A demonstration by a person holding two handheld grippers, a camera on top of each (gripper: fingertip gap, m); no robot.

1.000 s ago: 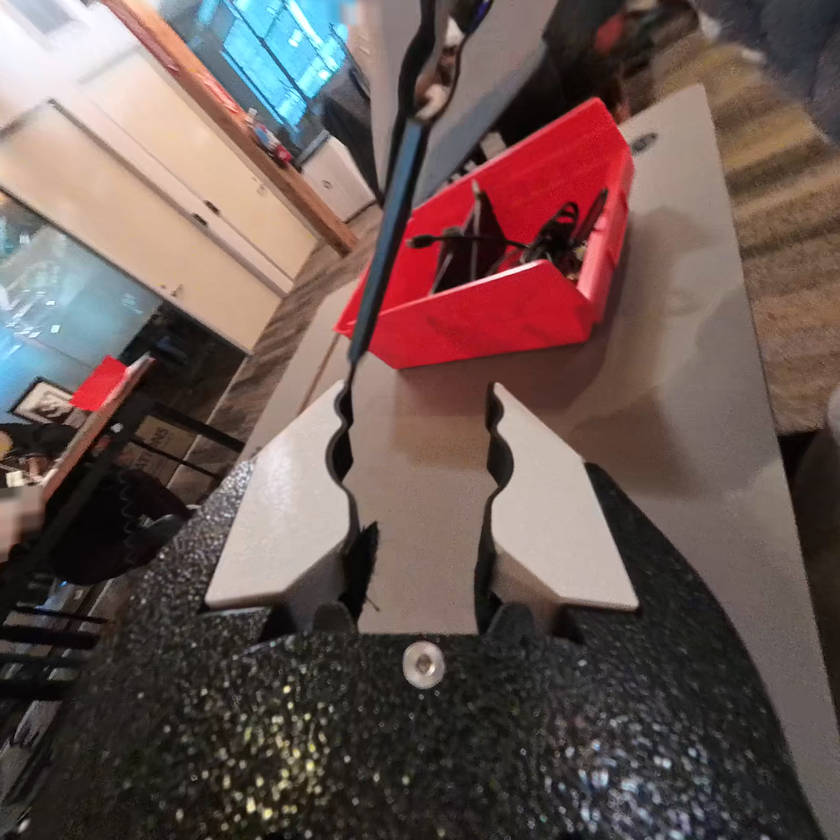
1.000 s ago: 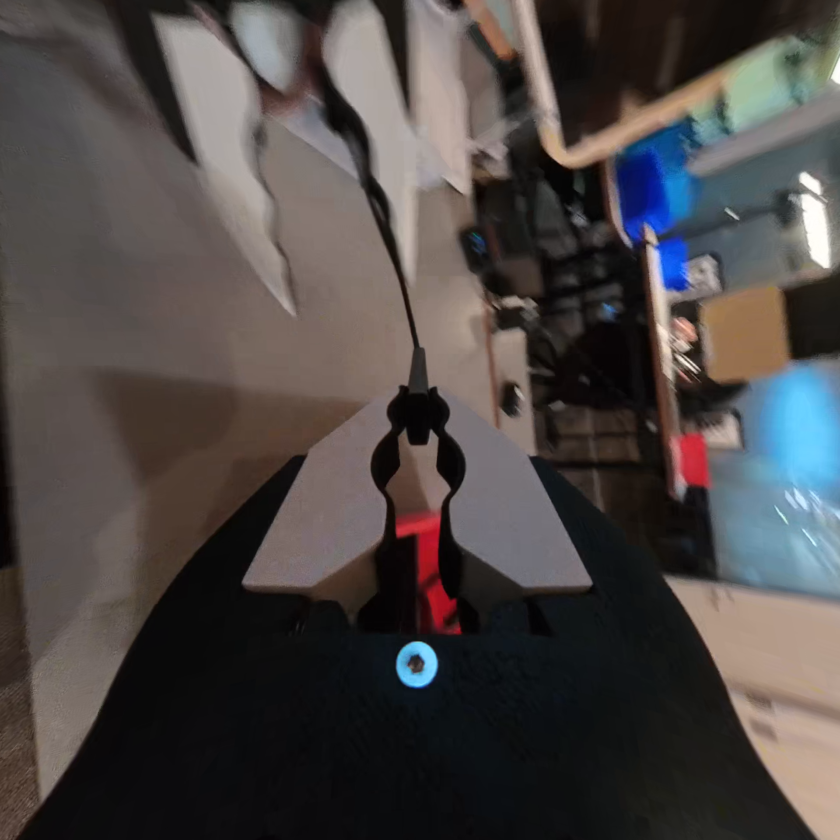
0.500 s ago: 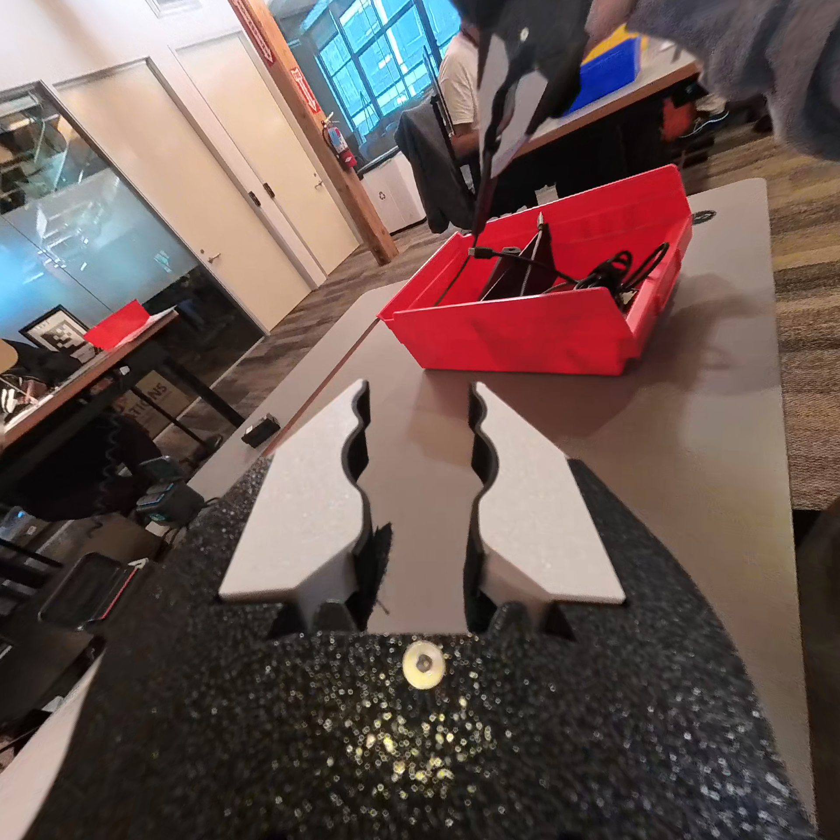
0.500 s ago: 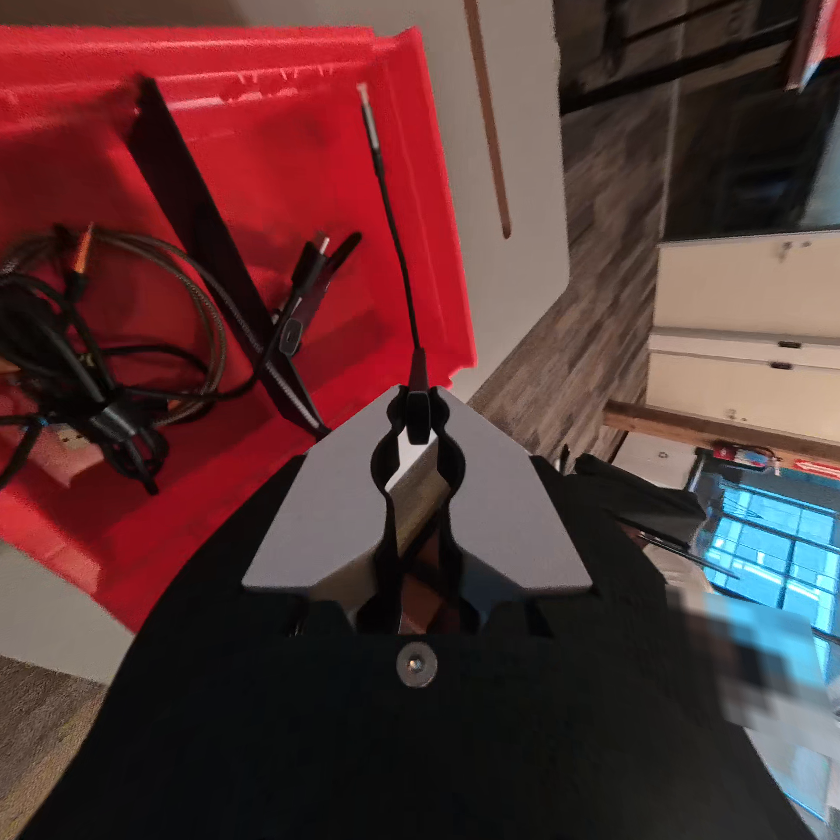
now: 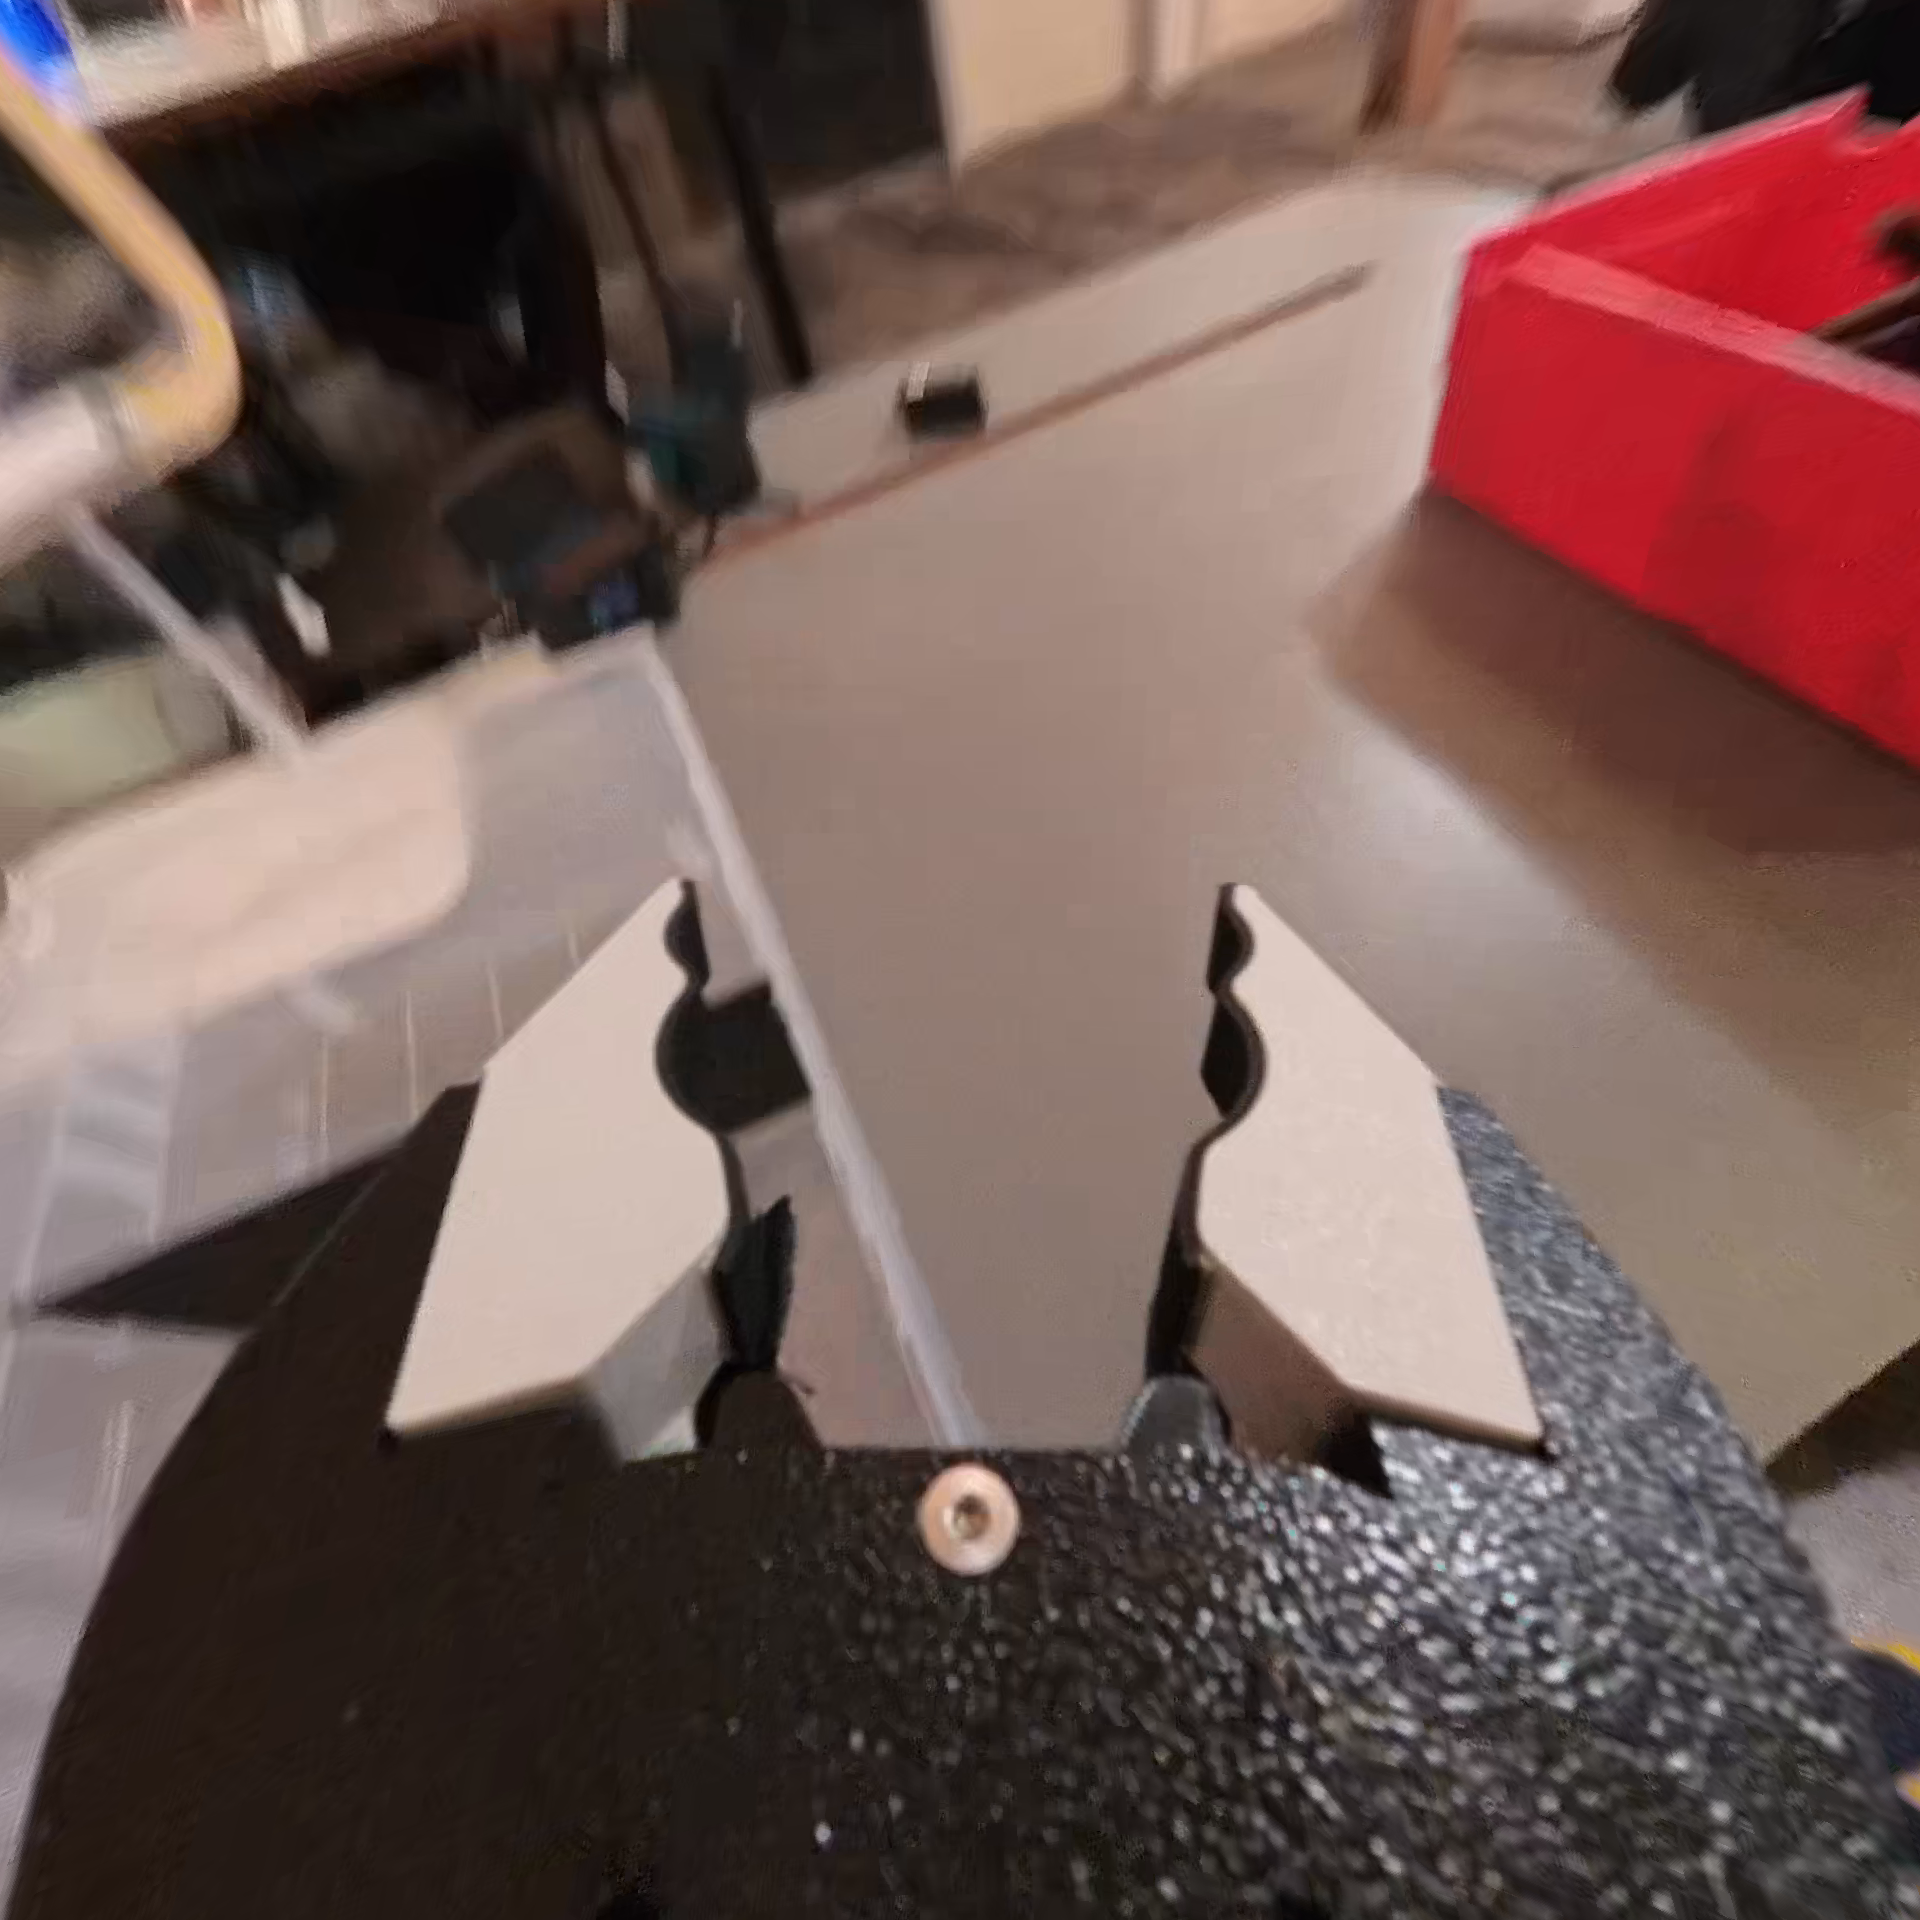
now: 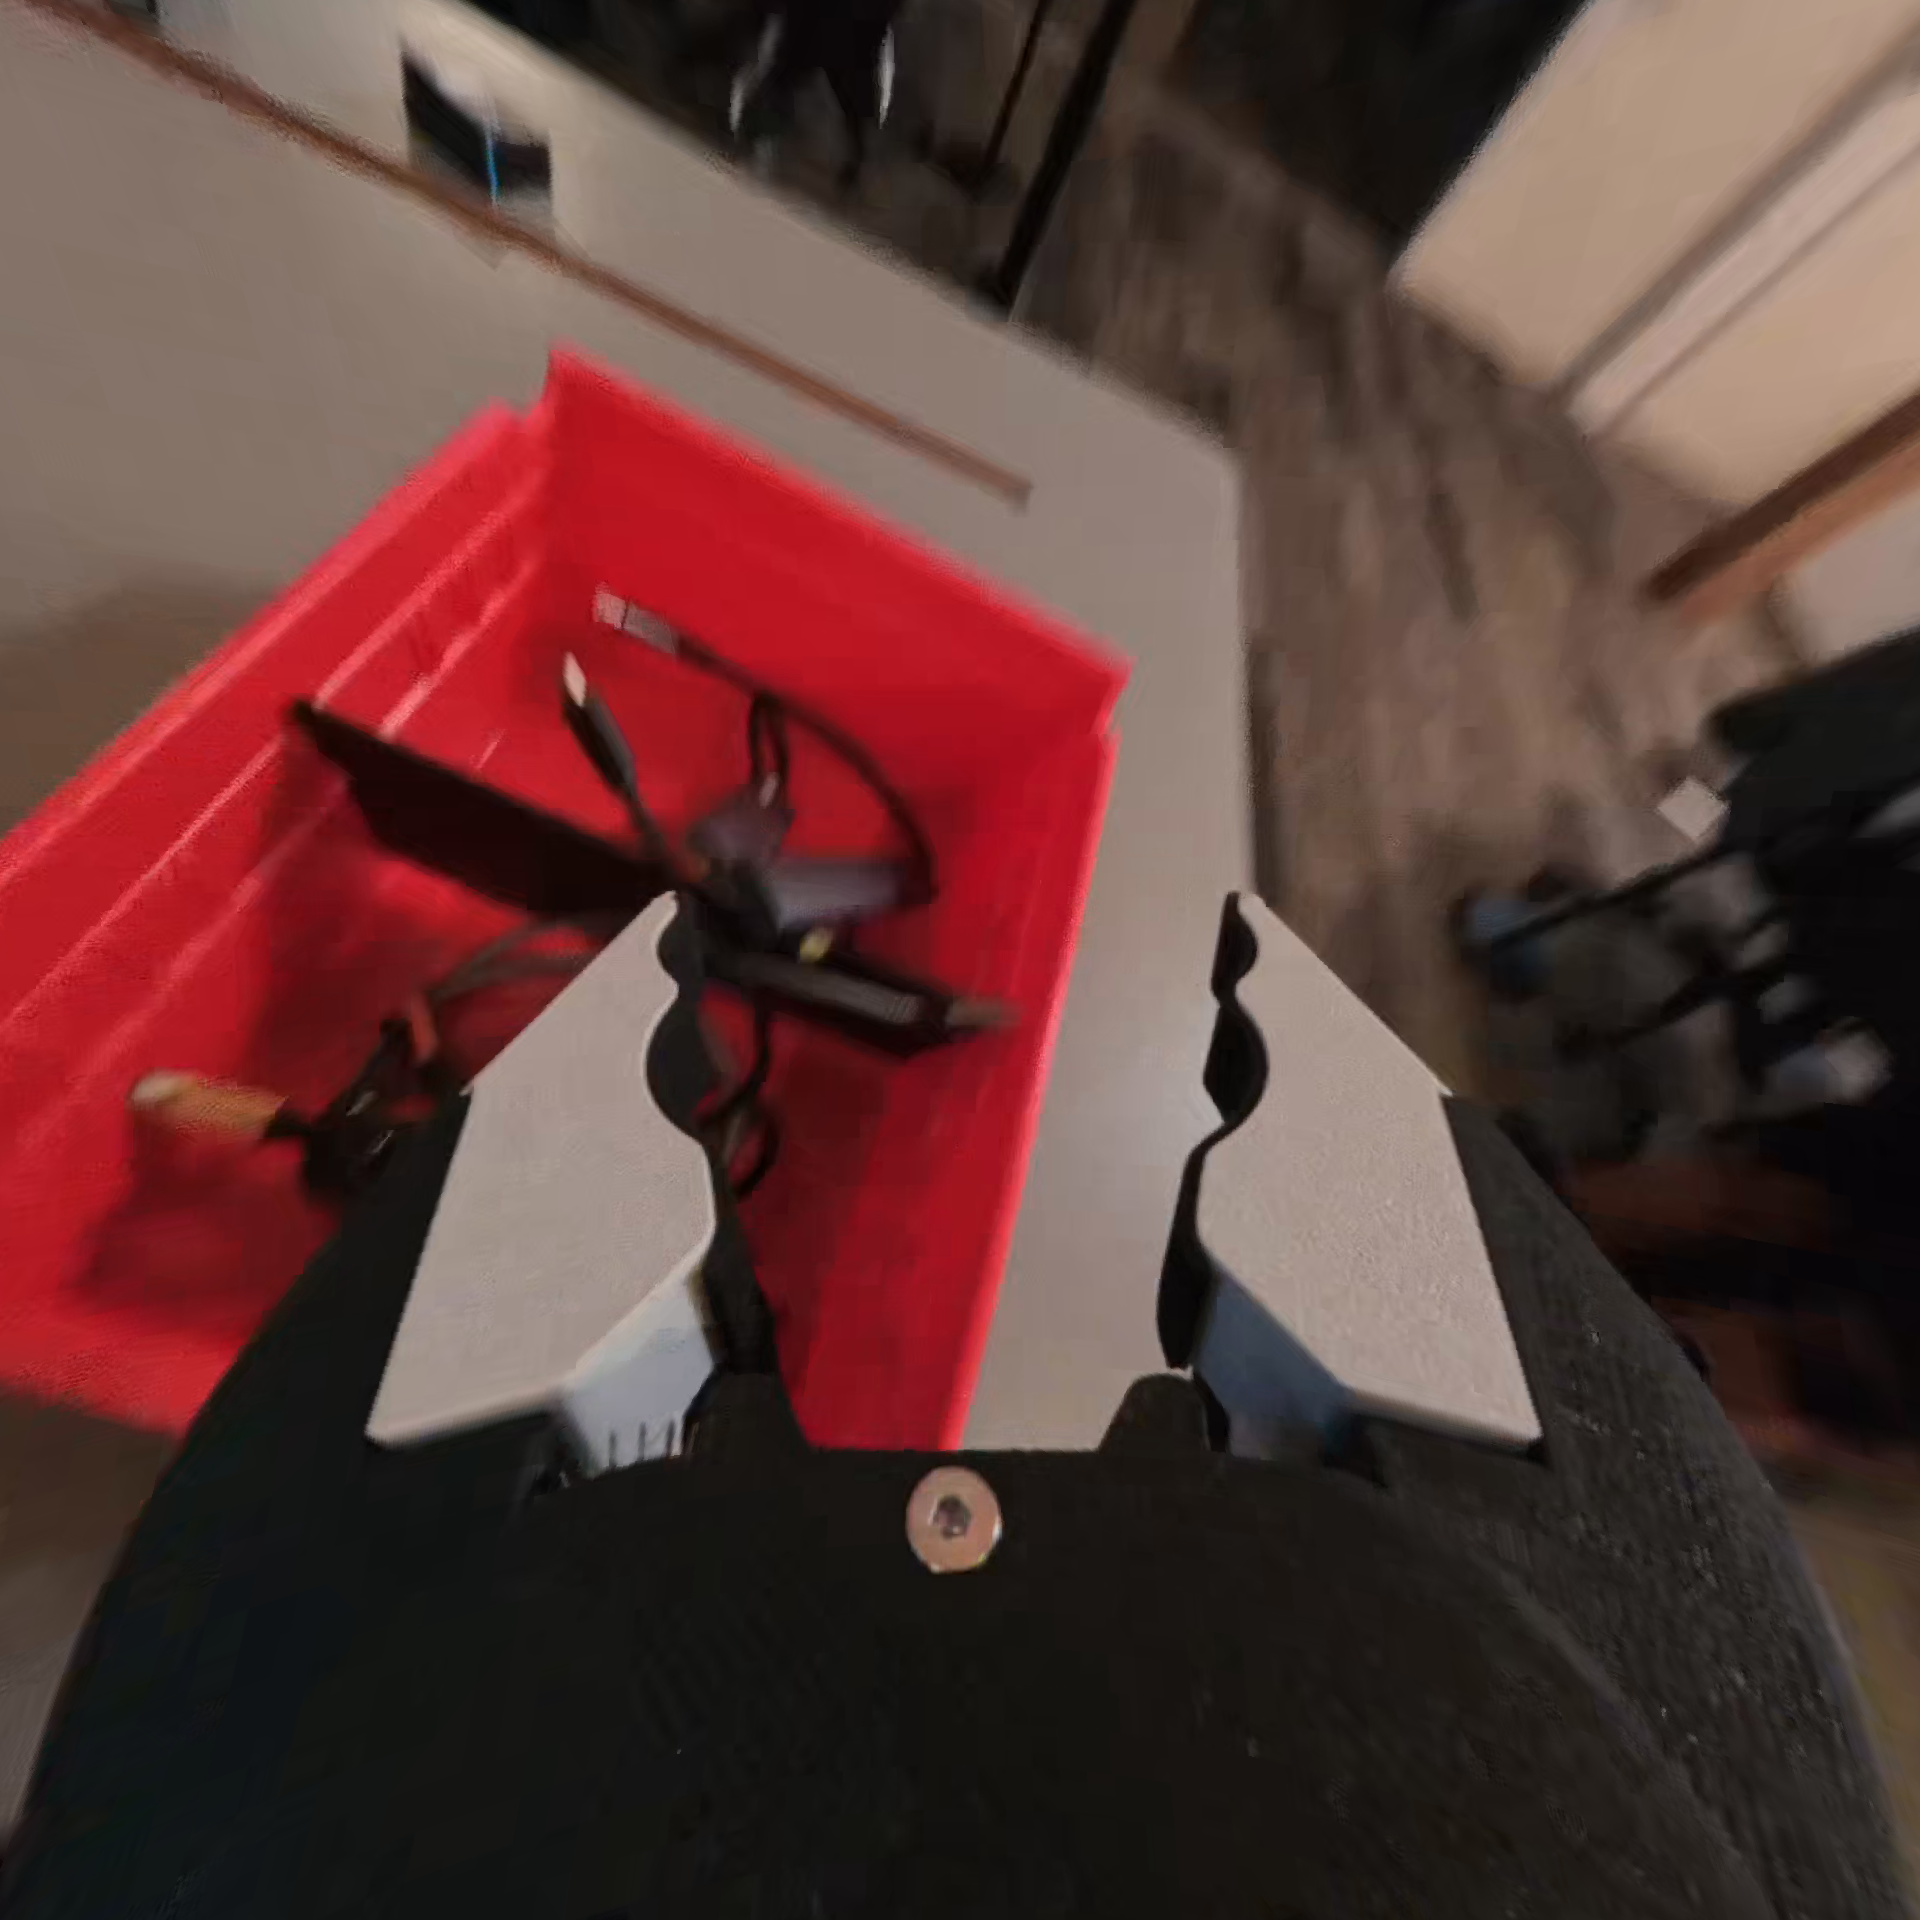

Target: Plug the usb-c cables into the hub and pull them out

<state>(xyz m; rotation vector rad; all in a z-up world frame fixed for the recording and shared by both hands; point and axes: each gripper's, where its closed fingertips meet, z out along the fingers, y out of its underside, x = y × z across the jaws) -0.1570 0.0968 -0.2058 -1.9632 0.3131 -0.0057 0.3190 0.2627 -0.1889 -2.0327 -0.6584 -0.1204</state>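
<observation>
A red bin (image 6: 935, 665) on the grey table (image 6: 208, 364) holds several black USB-C cables (image 6: 613, 748), a dark hub-like block (image 6: 790, 883) and a slanted black divider plate (image 6: 468, 810). My right gripper (image 6: 951, 914) is open above the bin's near right corner. One black cable (image 6: 732, 1205) runs along its left finger's inner edge, and I cannot tell whether it touches. My left gripper (image 5: 956, 904) is open and empty over the table's left edge (image 5: 748, 935). The bin (image 5: 1662, 436) is far to its right. Both views are blurred.
A second grey table (image 5: 862, 447) with a small black object (image 5: 940, 395) stands beyond a narrow gap. Dark equipment and chairs (image 5: 582, 520) stand on the floor to the left. A white surface (image 5: 260, 883) lies below the table's left edge.
My right gripper has opened and let go of the cable plug, which now lies in the bin. My left gripper has swung left, away from the bin, and opened wider.
</observation>
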